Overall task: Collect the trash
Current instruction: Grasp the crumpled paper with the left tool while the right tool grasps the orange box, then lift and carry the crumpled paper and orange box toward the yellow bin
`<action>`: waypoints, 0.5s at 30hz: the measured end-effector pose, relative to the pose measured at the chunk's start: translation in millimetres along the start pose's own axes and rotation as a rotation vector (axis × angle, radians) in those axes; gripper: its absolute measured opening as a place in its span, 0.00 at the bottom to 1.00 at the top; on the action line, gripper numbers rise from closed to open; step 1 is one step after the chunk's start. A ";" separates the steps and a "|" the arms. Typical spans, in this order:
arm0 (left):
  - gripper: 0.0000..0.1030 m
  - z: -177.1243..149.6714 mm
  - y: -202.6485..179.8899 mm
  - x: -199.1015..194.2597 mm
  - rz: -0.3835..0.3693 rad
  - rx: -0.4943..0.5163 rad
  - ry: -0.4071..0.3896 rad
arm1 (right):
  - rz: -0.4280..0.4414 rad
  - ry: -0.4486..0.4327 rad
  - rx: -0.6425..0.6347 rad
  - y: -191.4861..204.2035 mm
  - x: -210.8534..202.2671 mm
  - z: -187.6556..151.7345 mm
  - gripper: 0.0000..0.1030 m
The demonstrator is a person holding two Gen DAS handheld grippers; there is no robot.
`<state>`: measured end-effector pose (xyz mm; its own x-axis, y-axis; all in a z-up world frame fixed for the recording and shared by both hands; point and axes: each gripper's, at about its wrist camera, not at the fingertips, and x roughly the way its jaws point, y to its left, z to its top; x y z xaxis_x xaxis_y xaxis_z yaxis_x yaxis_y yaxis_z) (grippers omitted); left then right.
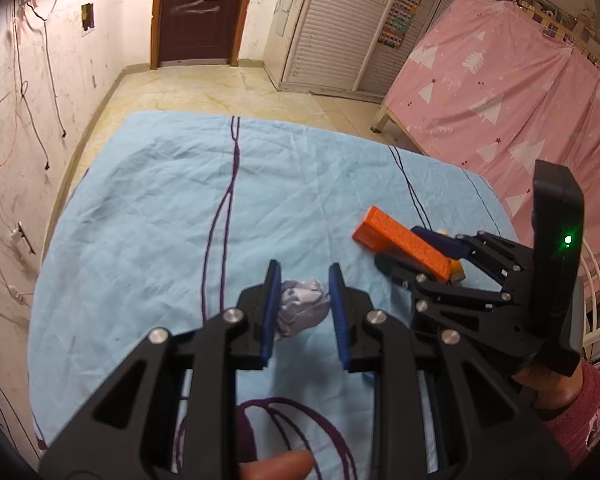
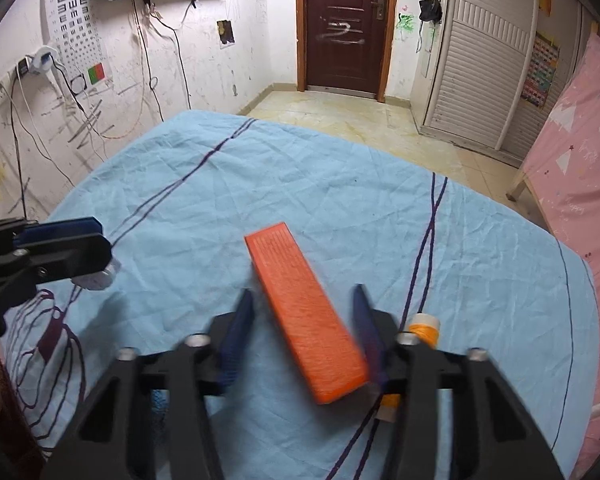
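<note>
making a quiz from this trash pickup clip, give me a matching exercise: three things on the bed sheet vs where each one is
Things:
1. crumpled tissue
2. orange box
3. orange spool

Places:
a. just outside the right gripper
b. between the open fingers of the left gripper
c. between the open fingers of the right gripper

Pairs: 1-b, 2-c, 3-a

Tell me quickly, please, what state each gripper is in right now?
Left gripper: open around the crumpled paper ball.
Right gripper: open astride the orange box.
</note>
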<state>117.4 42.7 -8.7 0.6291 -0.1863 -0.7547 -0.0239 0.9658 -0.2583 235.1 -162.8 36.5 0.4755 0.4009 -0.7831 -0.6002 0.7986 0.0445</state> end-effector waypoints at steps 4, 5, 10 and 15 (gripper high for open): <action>0.22 -0.2 -0.4 -0.4 0.001 0.002 -0.002 | -0.010 -0.011 0.005 -1.0 -0.8 -0.4 0.16; 0.22 -0.2 -0.4 -1.4 0.003 0.003 -0.004 | -0.013 -0.017 0.007 -0.9 -1.5 -0.8 0.16; 0.22 -1.1 -4.6 -5.9 0.013 0.007 -0.014 | -0.012 -0.052 0.028 -4.4 -12.9 -2.1 0.16; 0.22 -3.5 -13.5 -11.7 0.019 0.023 -0.023 | -0.013 -0.089 0.047 -10.1 -29.8 -4.8 0.16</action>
<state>107.7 31.2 1.6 0.6464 -0.1636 -0.7452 -0.0185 0.9731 -0.2296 223.9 -185.0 56.3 0.5396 0.4269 -0.7257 -0.5639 0.8233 0.0650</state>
